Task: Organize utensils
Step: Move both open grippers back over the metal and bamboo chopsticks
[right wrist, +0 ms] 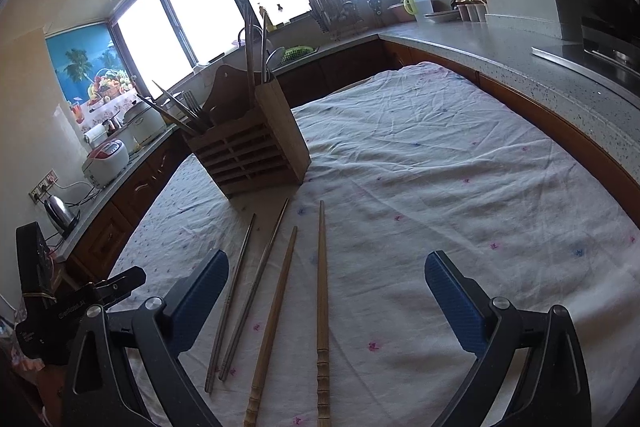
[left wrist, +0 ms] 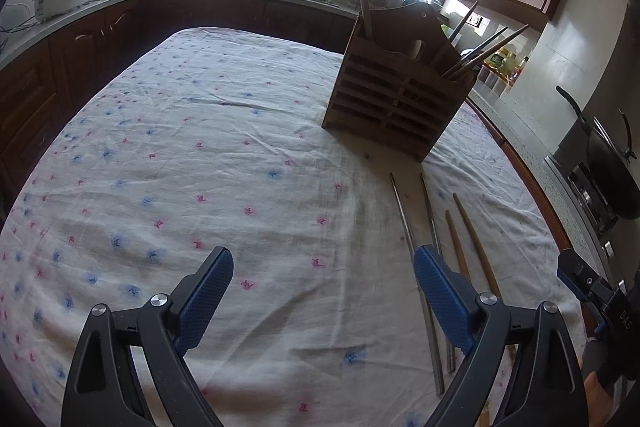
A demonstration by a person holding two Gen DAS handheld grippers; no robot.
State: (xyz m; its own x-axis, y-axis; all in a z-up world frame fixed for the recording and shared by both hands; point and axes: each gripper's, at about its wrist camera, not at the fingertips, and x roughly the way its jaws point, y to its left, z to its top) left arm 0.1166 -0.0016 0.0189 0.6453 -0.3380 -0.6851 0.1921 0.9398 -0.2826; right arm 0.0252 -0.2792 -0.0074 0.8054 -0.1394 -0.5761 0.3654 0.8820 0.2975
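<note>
Chopsticks, two metal point(right wrist: 240, 291) and two wooden point(right wrist: 320, 287), lie on the cloth-covered counter point(right wrist: 440, 167) before the wooden holder point(right wrist: 256, 147), both the left tool point(left wrist: 324, 275) and right tool point(right wrist: 326, 279) wide and empty.

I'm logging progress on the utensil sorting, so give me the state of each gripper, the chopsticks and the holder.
Left gripper: open, empty.
Right gripper: open, empty, above the chopsticks.
Metal chopsticks: flat on cloth.
Wooden chopsticks: flat on cloth.
Wooden holder: upright, partly filled.

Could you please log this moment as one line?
stage: approach | left gripper: open, empty | right gripper: open, empty | chopsticks: four on cloth | holder: upright
</note>
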